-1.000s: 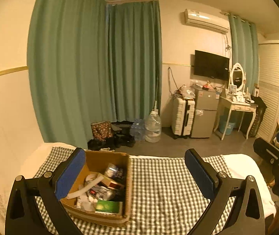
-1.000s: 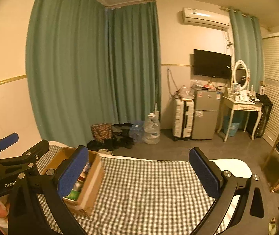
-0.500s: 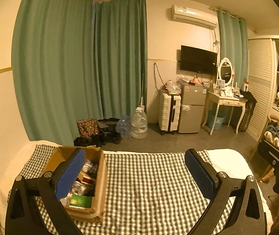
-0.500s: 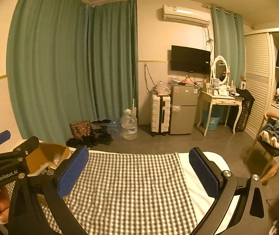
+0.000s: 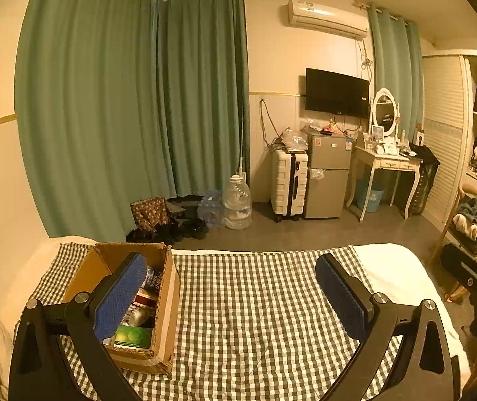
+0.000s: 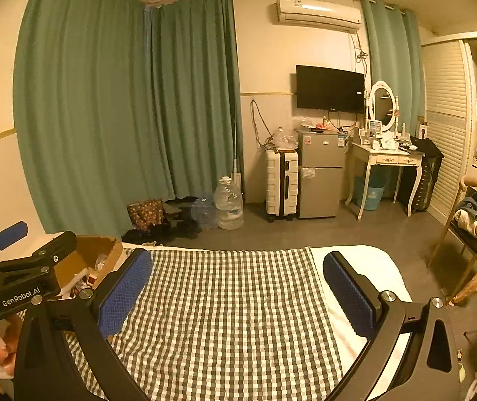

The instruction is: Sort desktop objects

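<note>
An open cardboard box (image 5: 166,304) stands on the left of the checked cloth (image 5: 255,300); inside lie a green packet (image 5: 133,337), a dark booklet and other small items, partly hidden by my left finger. My left gripper (image 5: 231,297) hovers open above the cloth, its left finger over the box, nothing held. In the right wrist view the box (image 6: 104,254) shows at far left behind the left gripper's body (image 6: 17,284). My right gripper (image 6: 238,294) is open and empty over the checked cloth (image 6: 225,307).
The cloth covers a white bed (image 5: 395,274). Beyond it are a floor with a water jug (image 5: 236,204), bags and shoes, a white suitcase (image 5: 288,183), a small fridge, a dressing table (image 6: 385,163), green curtains and a chair (image 6: 472,230) at right.
Both views have swung back to the left over the last half second, after swinging right before that. The box sits nearer the centre in both views. Both grippers stayed open.
</note>
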Tool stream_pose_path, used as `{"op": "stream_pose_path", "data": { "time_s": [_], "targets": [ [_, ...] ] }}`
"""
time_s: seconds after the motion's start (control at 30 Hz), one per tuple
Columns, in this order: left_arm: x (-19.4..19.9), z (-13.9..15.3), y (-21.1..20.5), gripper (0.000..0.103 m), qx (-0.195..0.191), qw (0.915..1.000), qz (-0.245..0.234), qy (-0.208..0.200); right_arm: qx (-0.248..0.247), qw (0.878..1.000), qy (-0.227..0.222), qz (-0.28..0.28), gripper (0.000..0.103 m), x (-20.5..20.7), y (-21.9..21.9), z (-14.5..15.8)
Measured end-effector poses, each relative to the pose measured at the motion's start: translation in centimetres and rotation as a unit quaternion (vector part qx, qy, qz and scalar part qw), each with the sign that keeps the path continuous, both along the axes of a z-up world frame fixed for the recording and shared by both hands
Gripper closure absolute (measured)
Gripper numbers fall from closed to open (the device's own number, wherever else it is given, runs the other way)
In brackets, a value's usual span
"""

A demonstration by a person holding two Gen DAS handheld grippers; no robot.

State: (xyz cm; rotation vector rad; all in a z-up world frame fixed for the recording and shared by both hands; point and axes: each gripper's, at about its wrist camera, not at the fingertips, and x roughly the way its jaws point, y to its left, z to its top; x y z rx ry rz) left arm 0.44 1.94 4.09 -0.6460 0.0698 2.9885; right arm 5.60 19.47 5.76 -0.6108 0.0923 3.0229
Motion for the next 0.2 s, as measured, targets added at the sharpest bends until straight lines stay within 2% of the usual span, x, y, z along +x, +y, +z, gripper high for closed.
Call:
{"op": "stream_pose_path", "data": {
  "time_s": [0.2],
  "targets": [
    [0.11, 0.01, -0.23, 0.0, -0.001, 1.0, -0.002, -0.002, 0.001, 1.0, -0.001, 0.002, 0.0, -0.12, -0.69, -0.17]
  ]
}}
